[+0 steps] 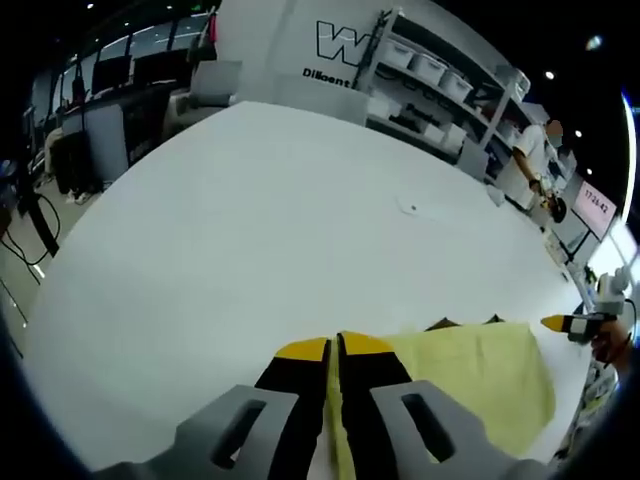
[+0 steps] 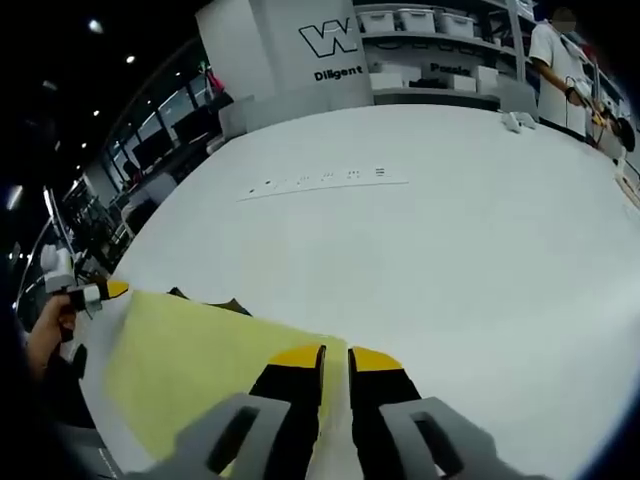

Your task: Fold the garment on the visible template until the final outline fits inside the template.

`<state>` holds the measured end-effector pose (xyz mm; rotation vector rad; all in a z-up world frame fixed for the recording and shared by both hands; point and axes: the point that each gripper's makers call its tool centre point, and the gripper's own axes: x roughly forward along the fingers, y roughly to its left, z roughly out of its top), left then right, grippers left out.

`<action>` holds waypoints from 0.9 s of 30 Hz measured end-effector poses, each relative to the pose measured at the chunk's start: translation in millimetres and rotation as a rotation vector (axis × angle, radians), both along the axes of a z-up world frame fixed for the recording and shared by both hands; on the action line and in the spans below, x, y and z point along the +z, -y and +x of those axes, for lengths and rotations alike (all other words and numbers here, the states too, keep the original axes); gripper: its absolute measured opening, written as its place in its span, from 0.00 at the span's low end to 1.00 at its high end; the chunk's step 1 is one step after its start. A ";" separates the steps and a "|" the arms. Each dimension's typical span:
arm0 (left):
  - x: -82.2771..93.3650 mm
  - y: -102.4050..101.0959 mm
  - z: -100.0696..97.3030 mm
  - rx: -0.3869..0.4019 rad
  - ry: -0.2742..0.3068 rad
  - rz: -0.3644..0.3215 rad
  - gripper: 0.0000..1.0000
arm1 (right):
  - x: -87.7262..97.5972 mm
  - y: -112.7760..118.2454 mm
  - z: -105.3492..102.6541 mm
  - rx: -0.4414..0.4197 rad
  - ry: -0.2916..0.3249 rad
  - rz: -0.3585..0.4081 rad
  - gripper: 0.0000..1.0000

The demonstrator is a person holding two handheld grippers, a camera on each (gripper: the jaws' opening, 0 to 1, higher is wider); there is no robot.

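Your left tongs (image 1: 333, 350) cover the near edge of the yellow cloth (image 1: 480, 380), so any grip there is hidden. Dark template (image 2: 205, 300) mostly lies under it, only corners peeking out.

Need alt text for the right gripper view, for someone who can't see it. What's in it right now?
The right gripper, jaws nearly closed, sits at the edge of a yellow garment lying on a white table. At far left, the left gripper in a hand meets the garment's other end, with dark bits showing past the far edge. Shelves and a person stand behind.
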<state>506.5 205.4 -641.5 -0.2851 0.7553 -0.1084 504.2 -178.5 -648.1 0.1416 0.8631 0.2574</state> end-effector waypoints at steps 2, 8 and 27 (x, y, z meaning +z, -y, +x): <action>4.4 3.6 -7.5 -0.054 0.015 0.028 0.08 | 0.5 -1.8 -4.2 0.002 -0.004 0.003 0.08; 10.4 6.2 -32.0 -0.138 0.036 0.052 0.15 | 7.6 -16.8 -23.6 0.060 0.008 0.003 0.19; 18.0 21.2 -113.8 -0.326 0.059 0.063 0.44 | 15.0 -45.0 -117.6 0.223 -0.018 0.013 0.48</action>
